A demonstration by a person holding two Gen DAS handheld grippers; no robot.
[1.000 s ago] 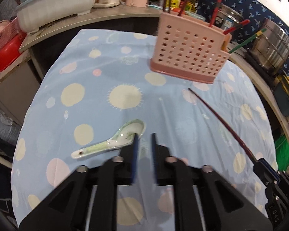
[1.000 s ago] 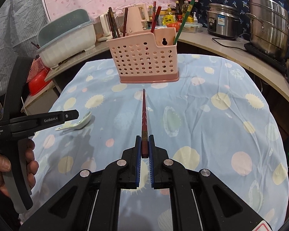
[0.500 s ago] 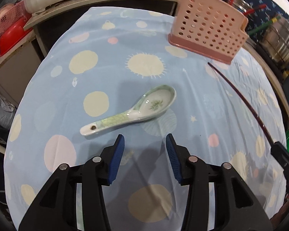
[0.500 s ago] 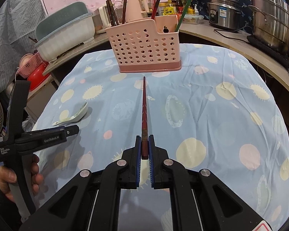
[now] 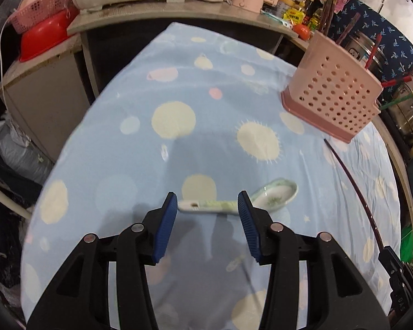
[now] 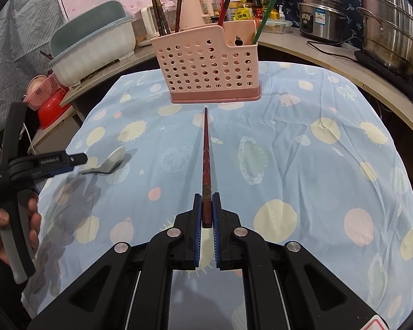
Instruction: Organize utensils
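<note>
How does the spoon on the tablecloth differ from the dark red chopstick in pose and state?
The spoon lies flat on the blue tablecloth, ungripped; the chopstick is clamped at its thick end by the right gripper.
The spoon is short, white and green; the chopstick is long, thin and dark red.
The spoon's handle sits between the open left gripper fingers.
Both are outside the pink holder.
</note>
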